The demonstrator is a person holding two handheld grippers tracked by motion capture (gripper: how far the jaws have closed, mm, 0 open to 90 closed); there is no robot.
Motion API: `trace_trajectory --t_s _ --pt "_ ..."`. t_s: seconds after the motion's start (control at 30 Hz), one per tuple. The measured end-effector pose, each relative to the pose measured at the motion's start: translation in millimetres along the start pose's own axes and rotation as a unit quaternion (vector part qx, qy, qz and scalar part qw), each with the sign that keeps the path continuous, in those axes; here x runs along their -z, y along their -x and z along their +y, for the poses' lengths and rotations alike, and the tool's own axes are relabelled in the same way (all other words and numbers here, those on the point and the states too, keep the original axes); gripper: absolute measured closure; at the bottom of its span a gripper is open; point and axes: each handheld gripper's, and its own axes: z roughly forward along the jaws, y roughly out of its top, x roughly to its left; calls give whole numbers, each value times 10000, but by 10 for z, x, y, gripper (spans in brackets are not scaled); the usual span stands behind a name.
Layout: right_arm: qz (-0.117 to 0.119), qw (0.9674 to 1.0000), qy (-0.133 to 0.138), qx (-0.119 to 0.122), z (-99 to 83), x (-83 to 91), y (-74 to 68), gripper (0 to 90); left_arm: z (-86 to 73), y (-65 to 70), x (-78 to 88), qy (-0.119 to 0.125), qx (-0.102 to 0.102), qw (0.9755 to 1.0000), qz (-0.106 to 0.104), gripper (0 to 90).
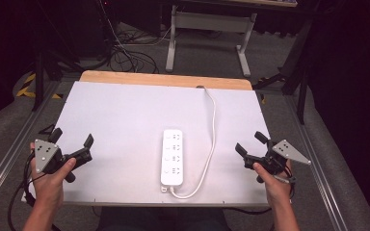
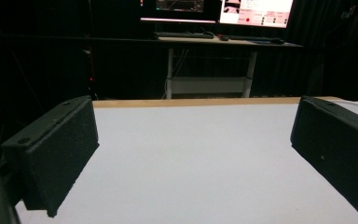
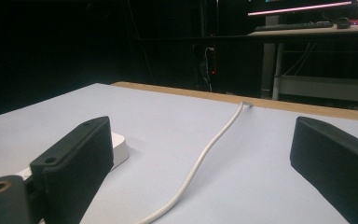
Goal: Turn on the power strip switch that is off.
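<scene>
A white power strip (image 1: 172, 156) lies lengthwise near the middle of the white table top (image 1: 125, 115); its end (image 3: 119, 148) peeks out behind my right gripper's left jaw. Its white cable (image 1: 211, 139) loops from the near end, runs up the right side and leaves over the far edge, also seen as a curve (image 3: 205, 156) between the jaws. My left gripper (image 1: 72, 138) hovers open at the table's left front, nothing between its jaws (image 2: 193, 154). My right gripper (image 1: 250, 143) is open at the right front, empty (image 3: 200, 158).
A wooden strip (image 1: 166, 78) borders the table's far edge. Beyond it stand a white desk frame (image 1: 207, 29) and loose cables (image 1: 125, 53) on the floor. A desk with monitors (image 2: 214, 9) is in the dark background. Metal rails (image 1: 313, 163) run along both sides.
</scene>
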Motion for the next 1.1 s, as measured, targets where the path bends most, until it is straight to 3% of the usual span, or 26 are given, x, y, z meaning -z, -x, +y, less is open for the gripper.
trace_trajectory --t_s 0.23,0.33,0.47,0.87,1.1 --pt "10 10000 -6 4 1 -1 0 74 -1 2 -4 -20 5 10000 -10 15" --pt "-41 9999 -4 -132 6 0 8 102 -2 4 -4 -24 4 10000 -16 15" --pt "54 9999 46 -103 18 18 9 280 -2 0 -5 -24 8 10000 -13 15" --pt "189 9997 119 76 41 56 14 555 -3 5 -12 -20 8 10000 -36 19" --pt "204 9995 103 203 59 83 7 777 -3 3 -13 -21 -8 10000 -38 21"
